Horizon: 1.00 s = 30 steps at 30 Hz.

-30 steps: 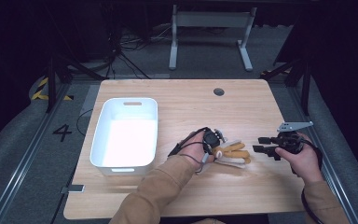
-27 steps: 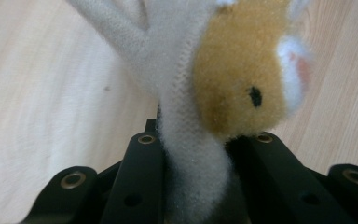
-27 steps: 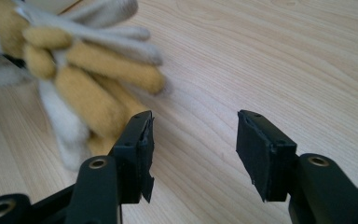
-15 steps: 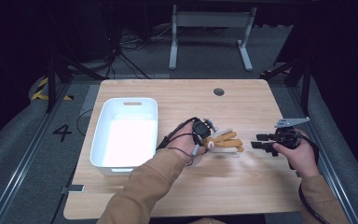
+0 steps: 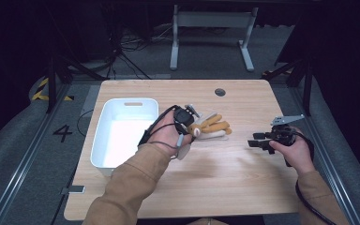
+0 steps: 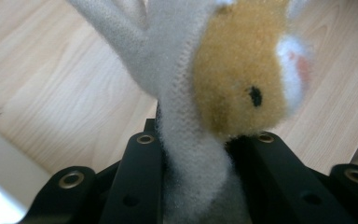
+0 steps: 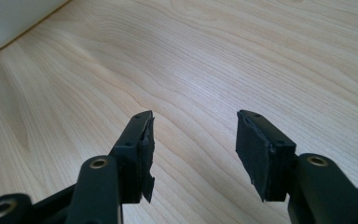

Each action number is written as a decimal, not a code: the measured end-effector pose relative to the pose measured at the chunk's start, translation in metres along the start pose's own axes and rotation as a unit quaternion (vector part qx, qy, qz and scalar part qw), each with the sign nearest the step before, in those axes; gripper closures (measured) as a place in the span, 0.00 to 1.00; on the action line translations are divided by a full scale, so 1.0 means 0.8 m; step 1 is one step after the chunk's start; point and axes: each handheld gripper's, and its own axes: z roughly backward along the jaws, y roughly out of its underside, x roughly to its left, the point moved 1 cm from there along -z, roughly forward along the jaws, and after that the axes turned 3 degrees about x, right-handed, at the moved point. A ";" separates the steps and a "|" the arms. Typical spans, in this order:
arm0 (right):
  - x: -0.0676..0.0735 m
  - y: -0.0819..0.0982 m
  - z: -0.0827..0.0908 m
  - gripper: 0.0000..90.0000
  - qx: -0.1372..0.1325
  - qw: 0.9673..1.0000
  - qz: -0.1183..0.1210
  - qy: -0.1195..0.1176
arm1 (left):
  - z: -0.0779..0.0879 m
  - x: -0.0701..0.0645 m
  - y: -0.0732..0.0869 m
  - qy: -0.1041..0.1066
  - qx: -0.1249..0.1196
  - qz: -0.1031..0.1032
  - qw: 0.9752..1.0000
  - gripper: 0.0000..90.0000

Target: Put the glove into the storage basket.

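Observation:
A grey knit work glove (image 5: 213, 126) with orange-coated fingers hangs clear of the wooden table (image 5: 225, 178), near its middle. My left gripper (image 5: 193, 127) is shut on it. In the left gripper view the glove's grey fabric (image 6: 186, 116) is pinched between the two black jaws of my left gripper (image 6: 205, 140), with the orange coating (image 6: 242, 84) just right of it. My right gripper (image 5: 257, 140) stands open to the right of the glove, apart from it. In the right gripper view nothing but bare wood lies between the fingers of my right gripper (image 7: 193, 126).
A white plastic tub (image 5: 122, 136) stands on the left part of the table, just left of my left hand; its corner (image 7: 14, 18) shows in the right gripper view. A round cable hole (image 5: 220, 92) sits near the far edge.
My left gripper has lifted the glove off the table and carried it up and to the left, toward the tub. The right gripper has shifted slightly left.

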 end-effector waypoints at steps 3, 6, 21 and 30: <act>-0.001 -0.003 -0.002 0.52 0.004 1.000 0.003 -0.001 | 0.012 0.007 0.005 -0.009 -0.008 0.011 1.000 0.83; -0.002 -0.008 -0.004 0.53 0.001 1.000 0.004 -0.002 | 0.023 0.015 0.012 -0.015 -0.013 0.027 0.999 0.83; 0.004 -0.011 -0.013 0.53 0.013 1.000 0.007 0.001 | 0.070 0.064 0.046 -0.054 -0.034 0.100 0.993 0.83; 0.013 -0.007 -0.010 0.53 0.026 1.000 0.013 0.010 | 0.083 0.089 0.057 -0.078 -0.035 0.130 0.988 0.83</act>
